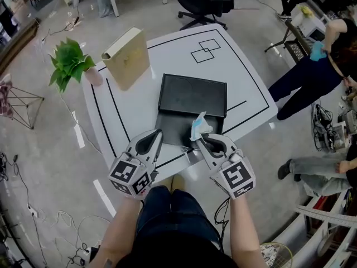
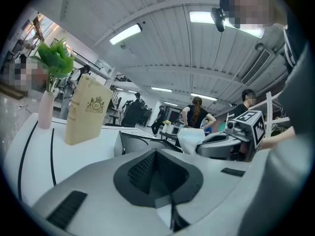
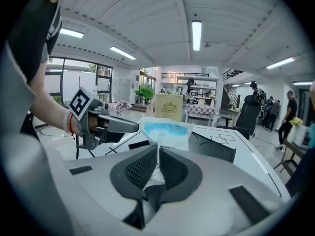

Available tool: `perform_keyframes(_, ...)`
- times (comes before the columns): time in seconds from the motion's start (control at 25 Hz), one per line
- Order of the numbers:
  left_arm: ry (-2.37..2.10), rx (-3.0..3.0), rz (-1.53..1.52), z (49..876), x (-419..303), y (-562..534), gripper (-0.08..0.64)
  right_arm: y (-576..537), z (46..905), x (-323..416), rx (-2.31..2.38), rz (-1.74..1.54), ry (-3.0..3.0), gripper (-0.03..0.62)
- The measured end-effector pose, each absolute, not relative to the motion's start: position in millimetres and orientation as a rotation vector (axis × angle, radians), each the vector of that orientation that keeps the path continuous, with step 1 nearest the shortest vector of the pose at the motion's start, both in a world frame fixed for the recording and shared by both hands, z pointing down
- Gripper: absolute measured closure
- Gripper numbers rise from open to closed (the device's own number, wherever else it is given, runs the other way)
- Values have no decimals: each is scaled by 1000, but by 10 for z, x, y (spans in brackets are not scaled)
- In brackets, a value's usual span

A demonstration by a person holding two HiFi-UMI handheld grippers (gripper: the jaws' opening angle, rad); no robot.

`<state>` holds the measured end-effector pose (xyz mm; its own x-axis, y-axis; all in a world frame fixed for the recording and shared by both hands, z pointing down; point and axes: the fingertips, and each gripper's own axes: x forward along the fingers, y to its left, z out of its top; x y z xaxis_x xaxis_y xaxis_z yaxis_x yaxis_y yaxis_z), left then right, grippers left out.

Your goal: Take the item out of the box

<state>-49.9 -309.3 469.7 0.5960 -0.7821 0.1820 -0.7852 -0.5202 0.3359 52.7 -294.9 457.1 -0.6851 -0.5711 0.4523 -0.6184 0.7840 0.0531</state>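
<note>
Right gripper (image 3: 157,154) is seen clamped on a white-and-blue packet (image 3: 165,132). The packet (image 1: 199,126) is held upright, lifted over the near edge of the black box (image 1: 192,94), at centre of the head view. Left gripper (image 1: 157,134) is held just left of the box, jaws pressed together with nothing between them. On the white table (image 1: 245,77), at upper left, a beige box (image 1: 127,57) and a plant (image 1: 70,63) are noted.
</note>
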Motion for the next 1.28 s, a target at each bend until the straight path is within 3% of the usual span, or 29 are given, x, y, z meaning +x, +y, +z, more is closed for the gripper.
perform_keyframes(1.28,-1296,2571,-104,3928,-517,-3329,558,-2972,3806,724,1128,169,-2749,569)
